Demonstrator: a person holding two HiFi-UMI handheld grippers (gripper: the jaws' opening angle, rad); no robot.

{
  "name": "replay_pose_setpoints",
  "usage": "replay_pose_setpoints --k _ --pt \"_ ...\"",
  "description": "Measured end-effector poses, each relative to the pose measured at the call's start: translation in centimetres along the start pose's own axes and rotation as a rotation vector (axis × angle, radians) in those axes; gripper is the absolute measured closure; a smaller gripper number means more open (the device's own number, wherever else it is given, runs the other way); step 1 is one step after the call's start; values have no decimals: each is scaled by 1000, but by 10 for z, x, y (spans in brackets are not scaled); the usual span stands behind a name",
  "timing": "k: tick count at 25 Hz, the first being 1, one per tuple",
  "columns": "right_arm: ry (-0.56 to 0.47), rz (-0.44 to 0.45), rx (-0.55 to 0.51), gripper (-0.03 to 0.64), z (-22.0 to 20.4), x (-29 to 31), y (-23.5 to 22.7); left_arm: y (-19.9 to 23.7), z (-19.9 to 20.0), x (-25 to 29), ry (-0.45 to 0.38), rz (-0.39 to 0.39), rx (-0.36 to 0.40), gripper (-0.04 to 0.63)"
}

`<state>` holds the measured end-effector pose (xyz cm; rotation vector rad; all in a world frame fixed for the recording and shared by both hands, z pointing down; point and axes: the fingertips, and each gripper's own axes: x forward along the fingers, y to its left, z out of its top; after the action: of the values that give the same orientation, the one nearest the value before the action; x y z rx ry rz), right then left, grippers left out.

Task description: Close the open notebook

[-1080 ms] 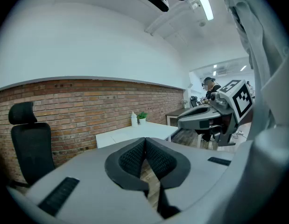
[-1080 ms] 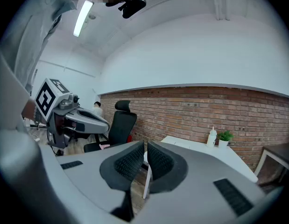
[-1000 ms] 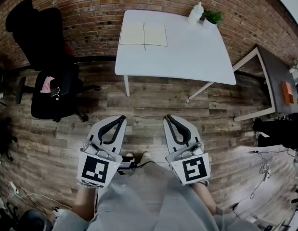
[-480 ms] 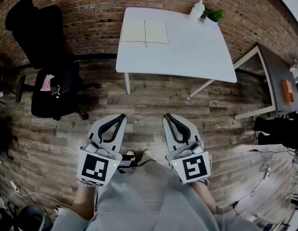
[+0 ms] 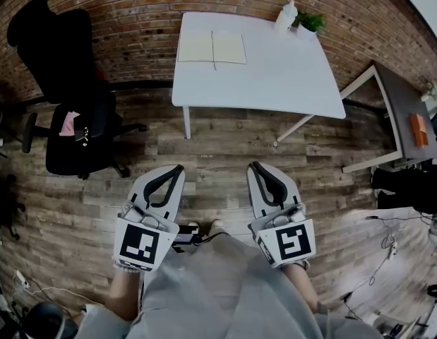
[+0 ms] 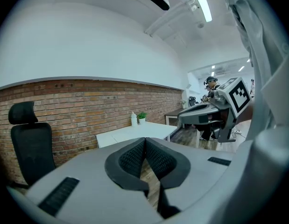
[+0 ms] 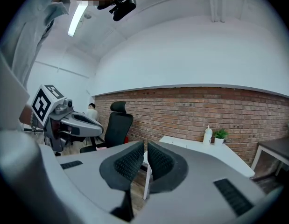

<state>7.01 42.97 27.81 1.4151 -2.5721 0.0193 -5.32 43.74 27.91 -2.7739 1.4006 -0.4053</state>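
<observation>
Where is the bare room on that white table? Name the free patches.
The white table is bare across its near half and right side, bordered by the open notebook far left and the bottle and potted plant far right. Only that far edge is crowded.

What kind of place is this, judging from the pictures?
Probably an office or studio: a white table with an open notebook stands by a brick wall, and a black office chair stands beside it.
</observation>
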Motion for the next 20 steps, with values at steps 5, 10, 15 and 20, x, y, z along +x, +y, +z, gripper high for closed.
replay_pose_setpoints --k 5,10,15,20 --pt "-7 -11 35 565 7 2 15 9 -1 -11 -13 -14 -2 577" --pt "-13 -45 70 565 7 -1 28 14 -6 -19 -30 -36 0 577" --pt "-5 -71 53 565 4 -10 39 15 -9 -29 -42 -50 10 577" --pt "-4 -80 26 565 5 -12 43 18 -4 -32 -59 -50 24 577"
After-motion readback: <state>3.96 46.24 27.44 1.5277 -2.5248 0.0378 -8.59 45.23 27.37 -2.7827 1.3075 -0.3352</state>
